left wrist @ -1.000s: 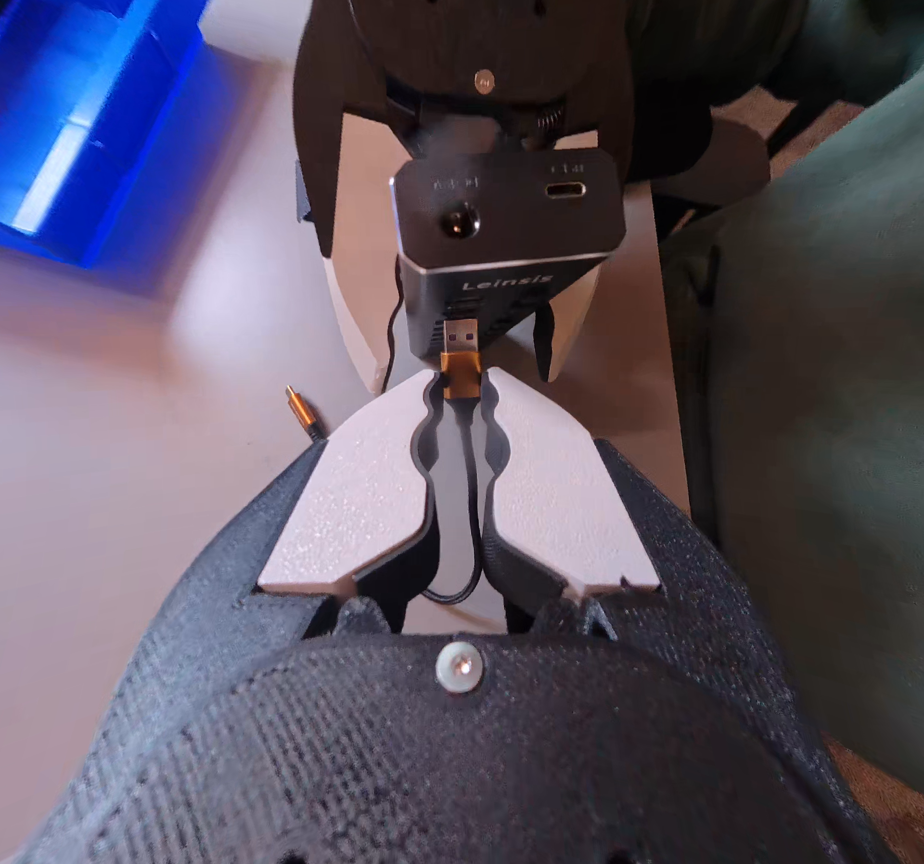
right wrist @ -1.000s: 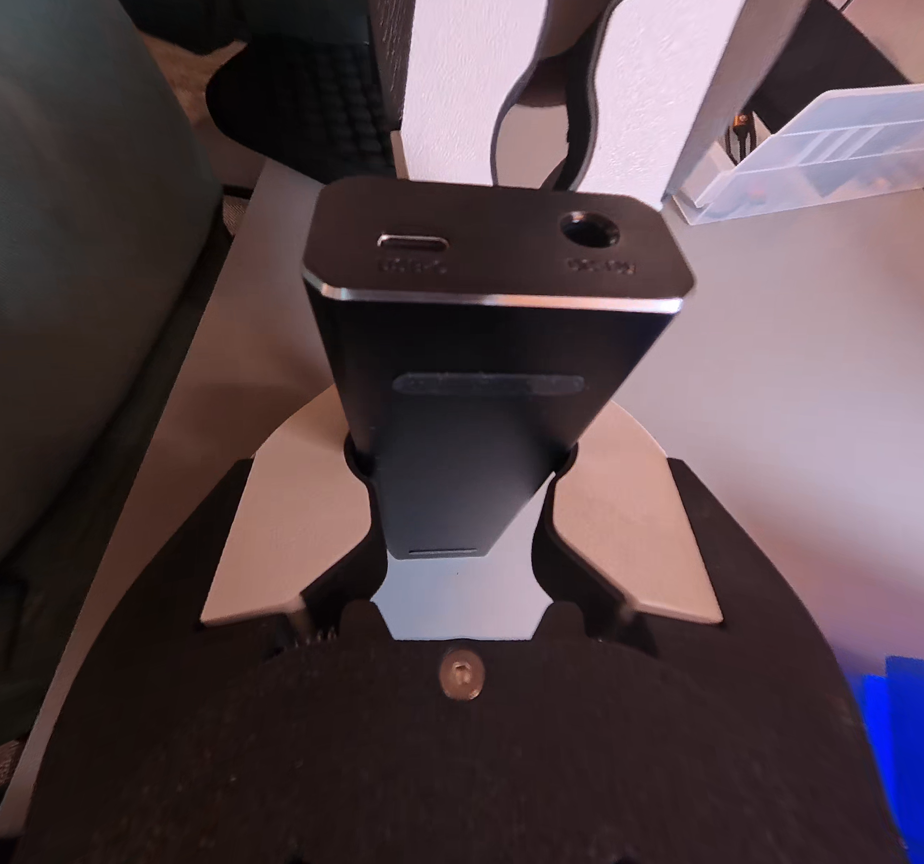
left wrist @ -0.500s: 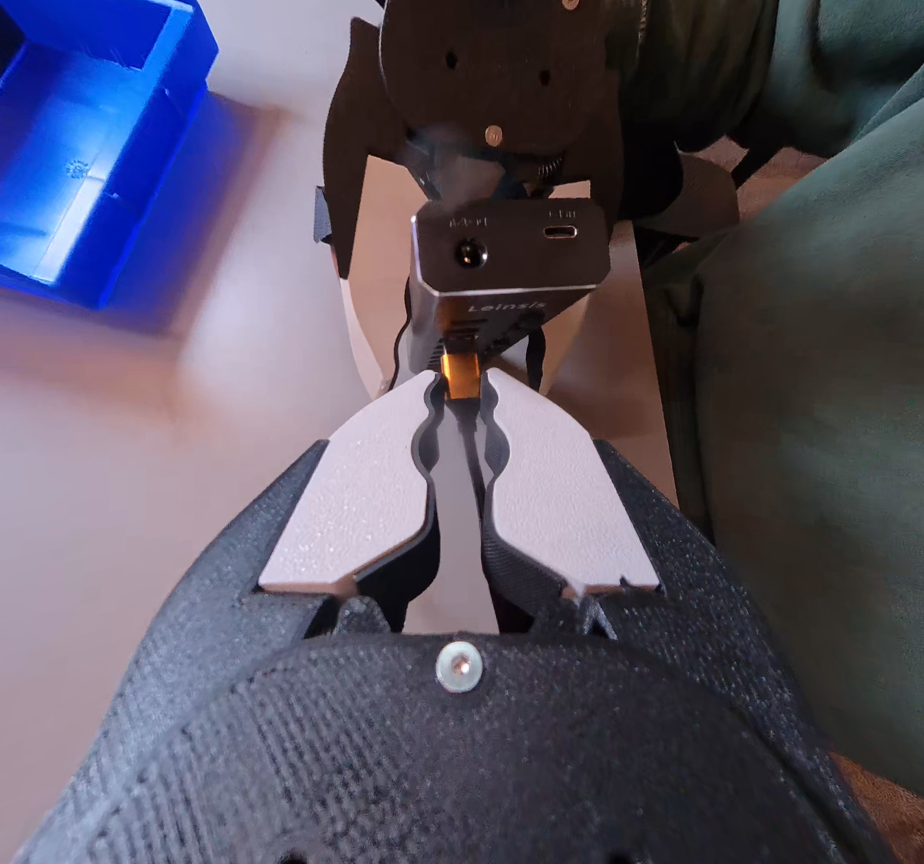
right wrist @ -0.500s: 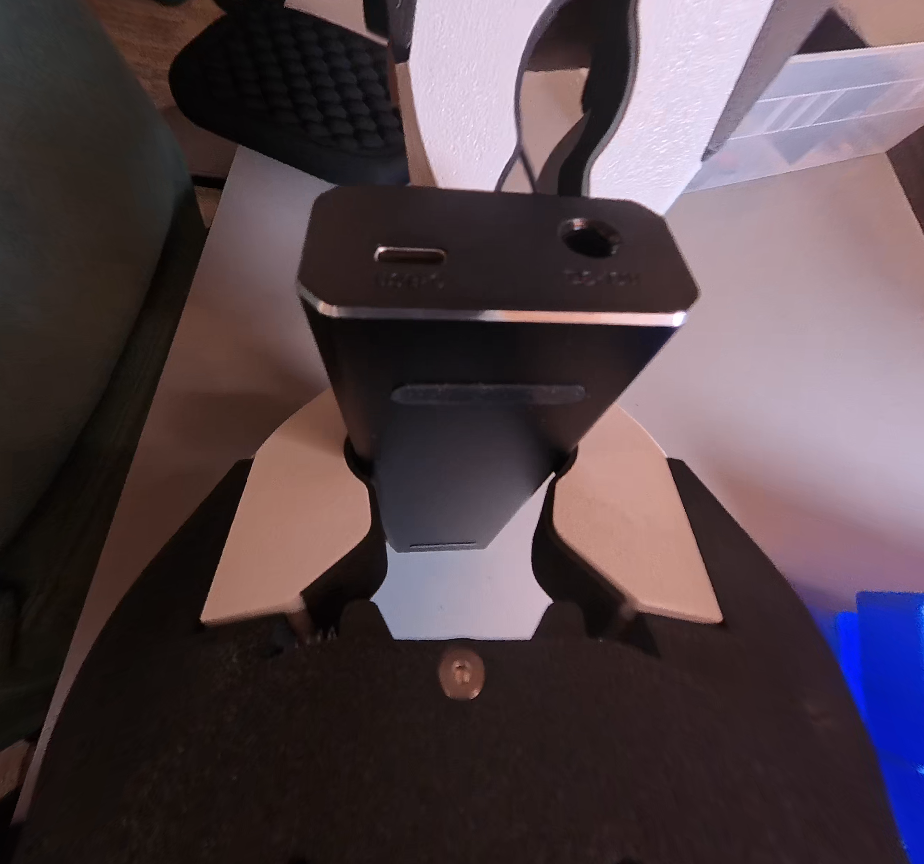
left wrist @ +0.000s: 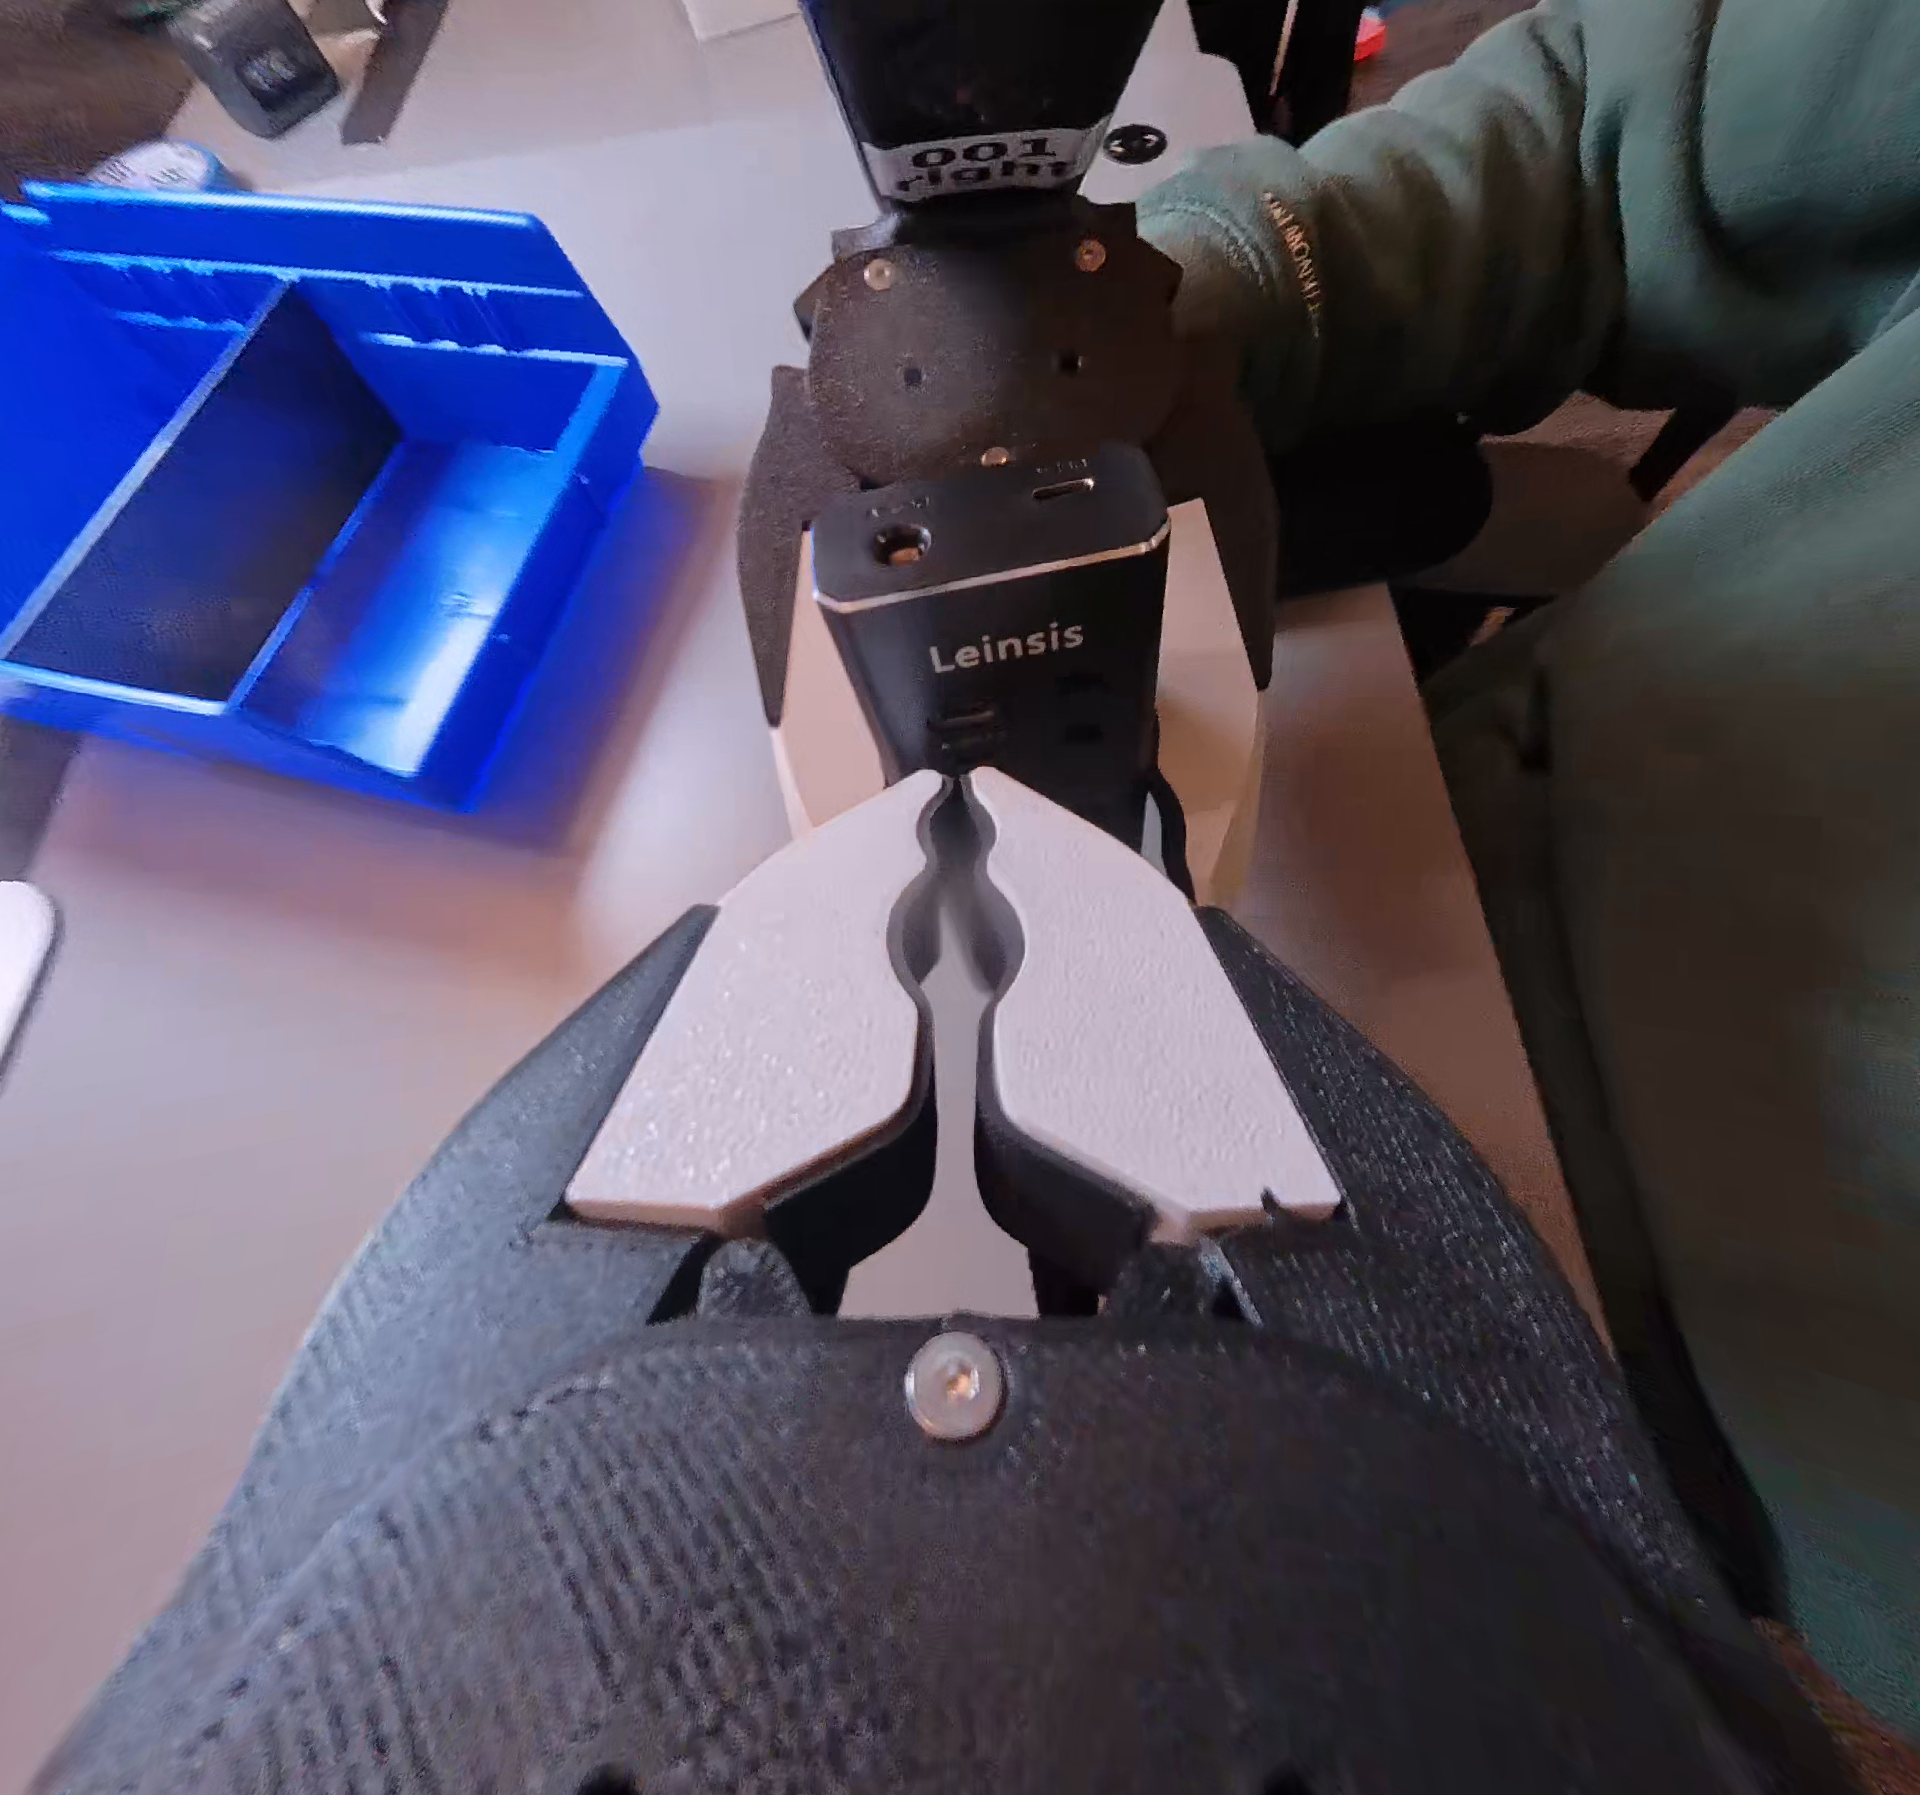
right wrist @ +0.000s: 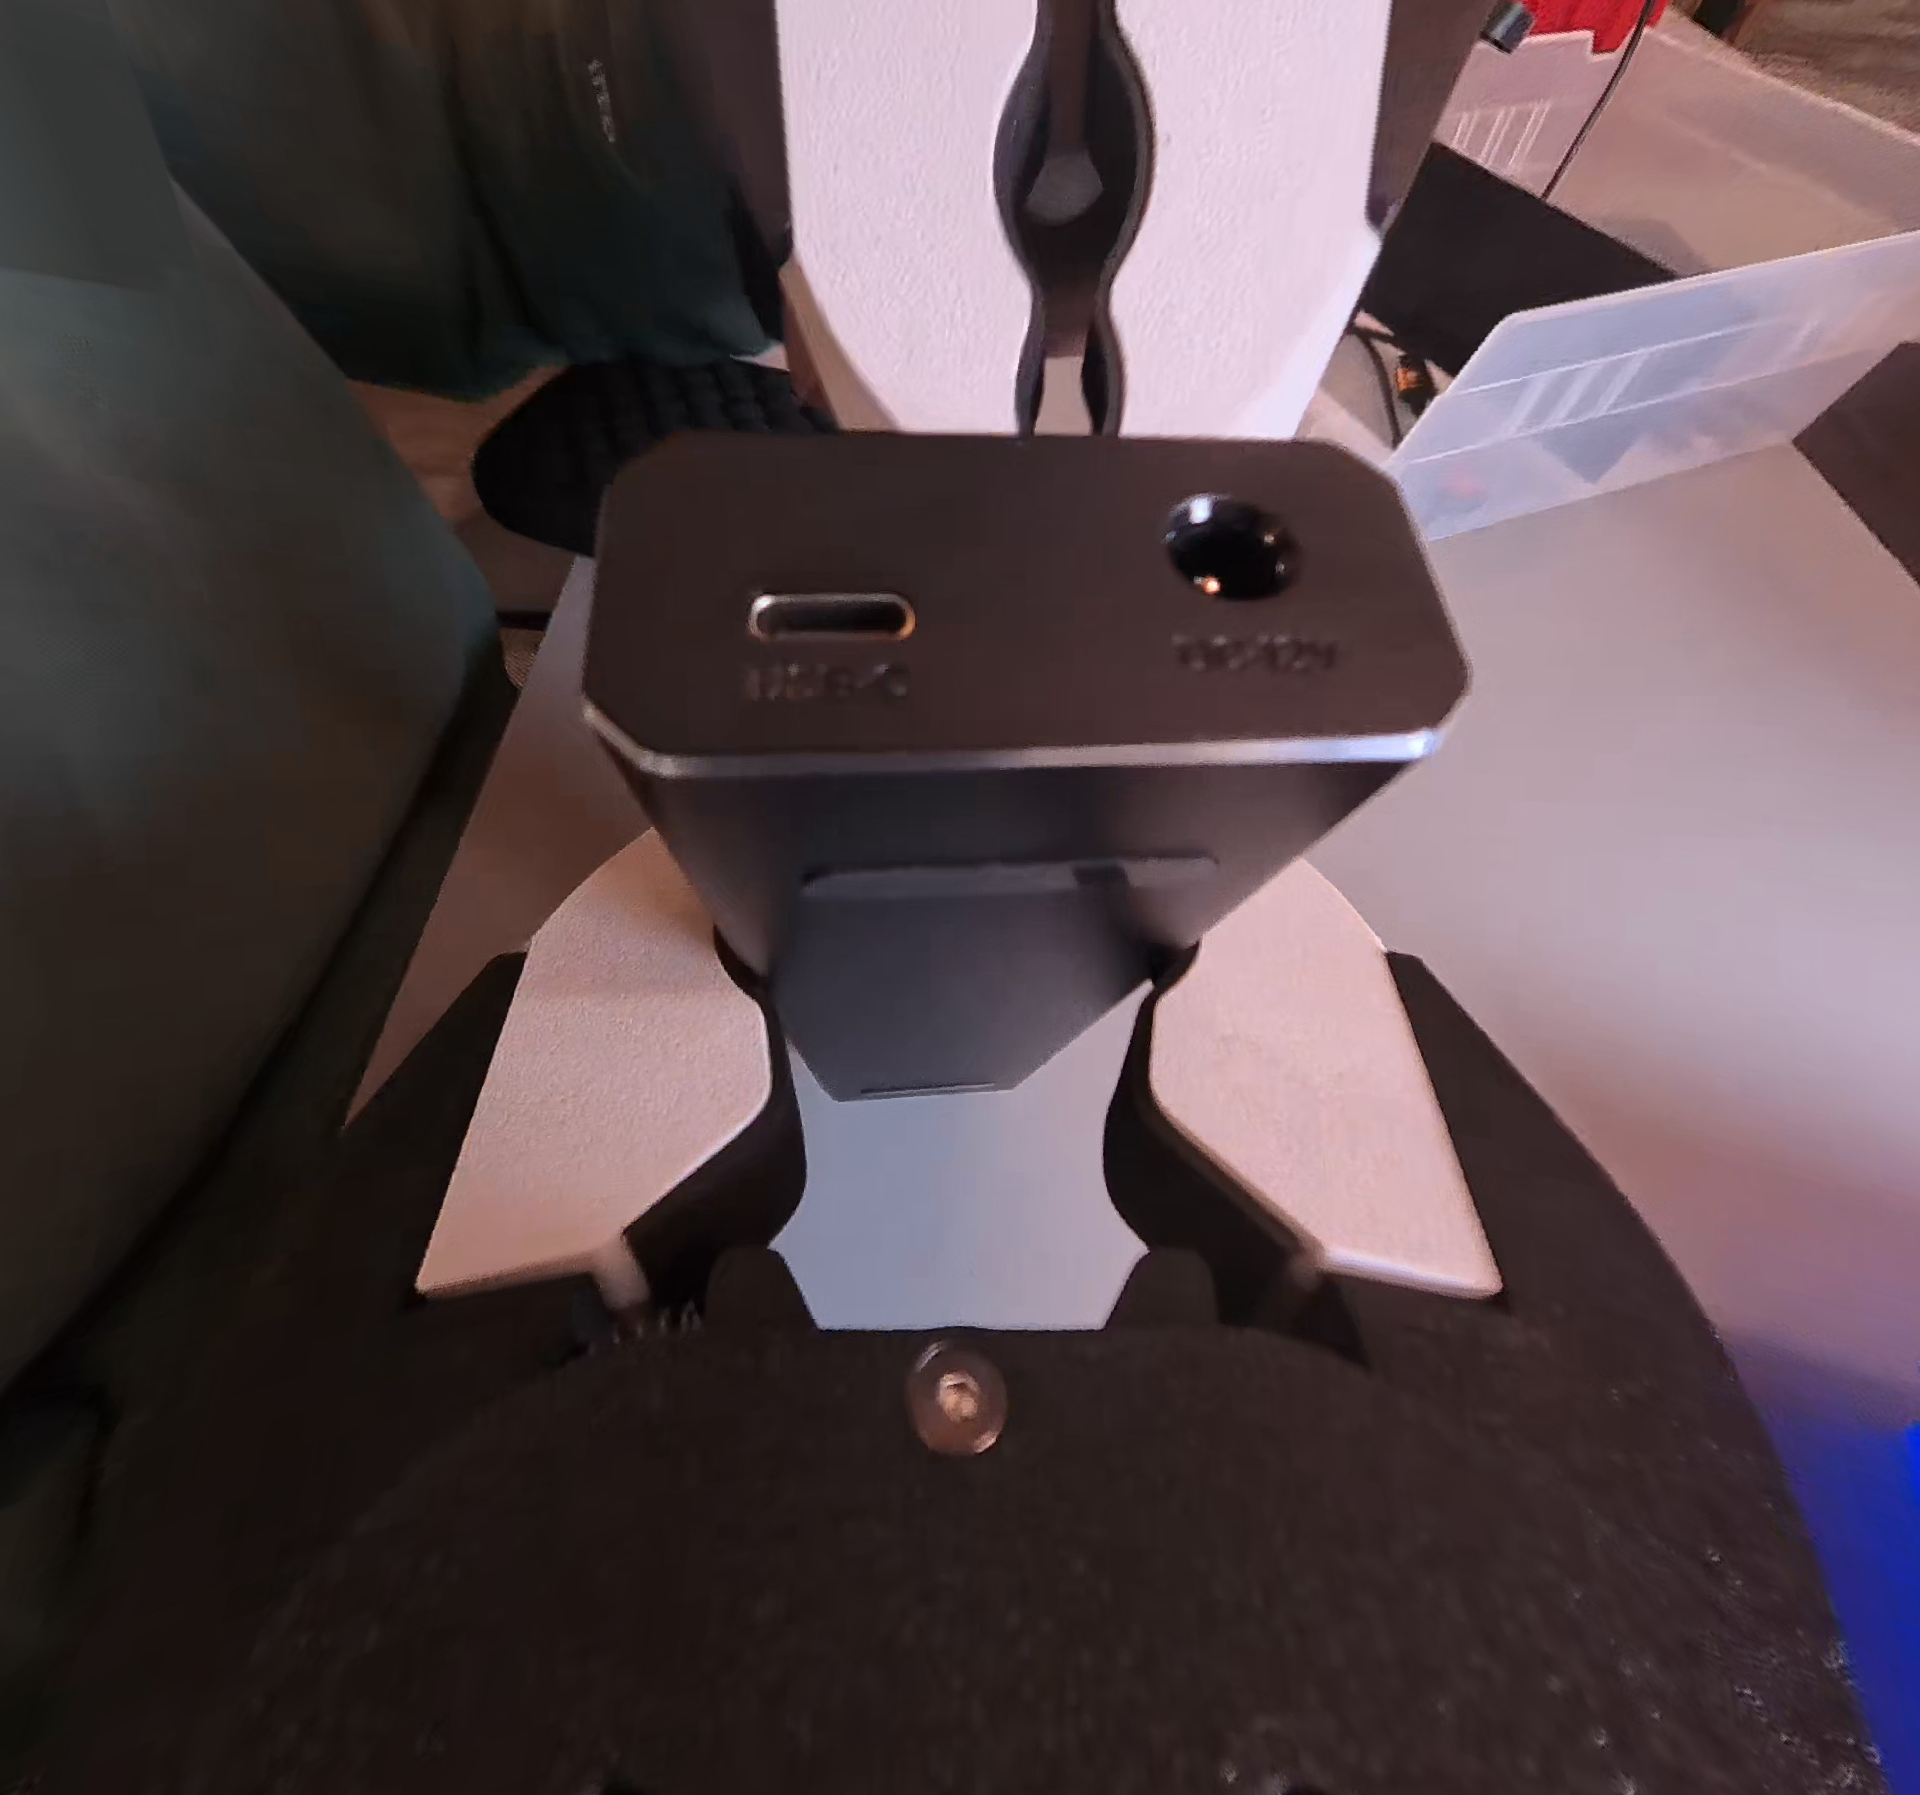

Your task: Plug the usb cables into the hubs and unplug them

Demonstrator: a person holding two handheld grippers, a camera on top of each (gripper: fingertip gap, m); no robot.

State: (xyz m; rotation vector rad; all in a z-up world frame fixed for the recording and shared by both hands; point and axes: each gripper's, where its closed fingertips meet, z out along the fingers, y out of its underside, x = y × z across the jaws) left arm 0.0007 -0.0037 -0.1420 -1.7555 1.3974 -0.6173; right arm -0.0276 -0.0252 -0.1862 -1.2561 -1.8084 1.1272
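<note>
A black usb hub (left wrist: 997, 644) stands on end above the grey table (left wrist: 312, 1070), with my right gripper (right wrist: 956, 956) shut on its lower sides. It also fills the right wrist view (right wrist: 1018, 602), end ports facing the camera. My left gripper (left wrist: 956, 787) is shut, its tips right at a port on the hub's front face. A dark strand of the usb cable (left wrist: 1169, 831) runs between the fingers and hangs beside the hub. The orange plug is hidden at the port. The left gripper's white fingers (right wrist: 904, 187) rise behind the hub.
A blue divided bin (left wrist: 312, 498) sits on the table to the left. A clear plastic box (right wrist: 1662, 374) lies far right in the right wrist view. A person's dark green sleeve (left wrist: 1558, 239) and the table edge (left wrist: 1455, 914) are close on the right. A small black device (left wrist: 255, 67) stands far back. The grippers' ends are close to 5 cm from one another.
The orange plug, held just short of the hub a second ago, has gone into the port and out of sight. The left finger gap has narrowed. Both grippers now sit higher over the table.
</note>
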